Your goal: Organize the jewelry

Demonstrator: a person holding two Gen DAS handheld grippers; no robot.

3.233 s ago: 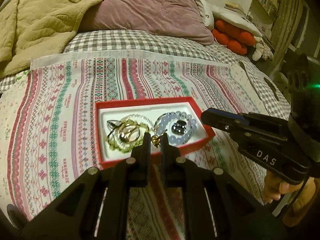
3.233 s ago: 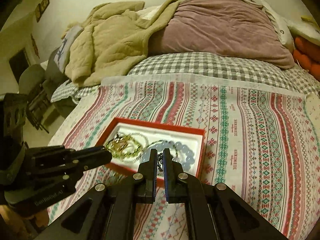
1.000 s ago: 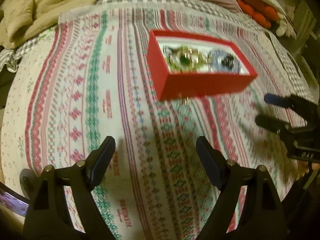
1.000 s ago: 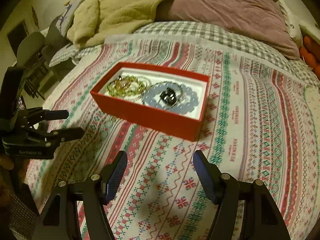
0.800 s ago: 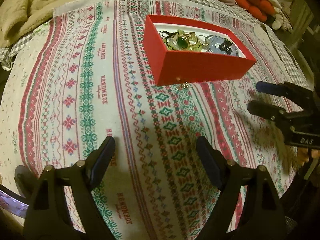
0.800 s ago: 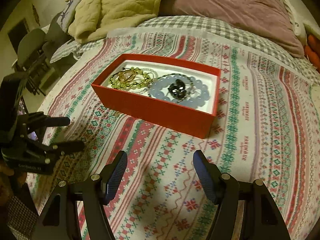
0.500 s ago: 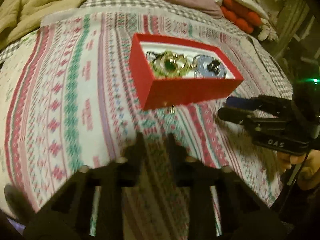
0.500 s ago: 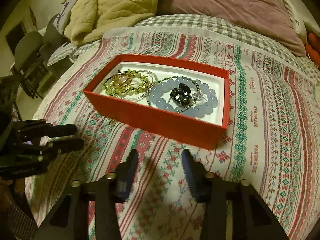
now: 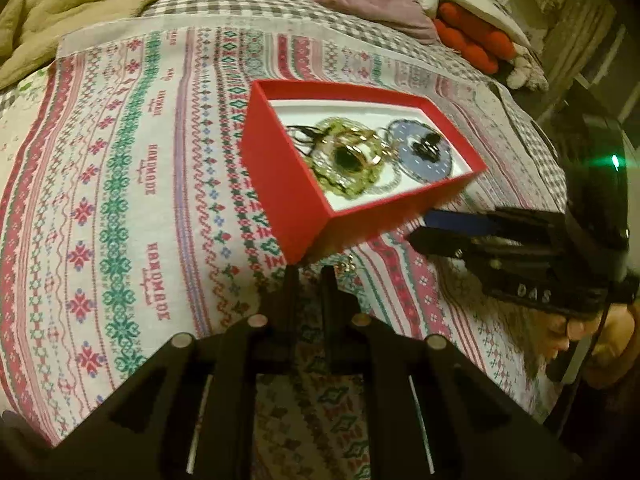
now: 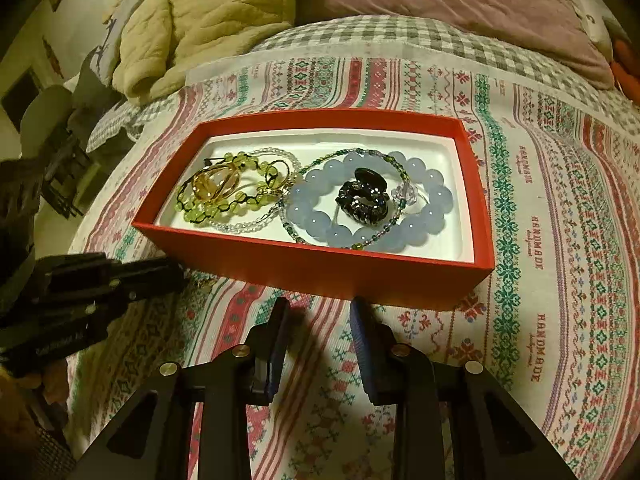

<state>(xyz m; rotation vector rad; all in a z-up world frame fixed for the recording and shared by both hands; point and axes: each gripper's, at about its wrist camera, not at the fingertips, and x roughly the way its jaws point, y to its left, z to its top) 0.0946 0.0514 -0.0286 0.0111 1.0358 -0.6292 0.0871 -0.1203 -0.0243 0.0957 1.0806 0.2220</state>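
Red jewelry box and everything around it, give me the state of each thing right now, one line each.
Red jewelry box: lid off, upright on the patterned cloth.
Green bead bracelet: inside the box, left side.
Blue bead bracelet: inside, right side, around a dark hair clip.
Small gold piece: outside, on the cloth by the box's near corner.
Left gripper: jaws just closing, nearly shut, empty.
Right gripper: jaws just closing, part open, empty.

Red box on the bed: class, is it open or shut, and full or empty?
Open, no lid on it. The red box holds a green bead bracelet, a blue bead bracelet and a dark hair clip.
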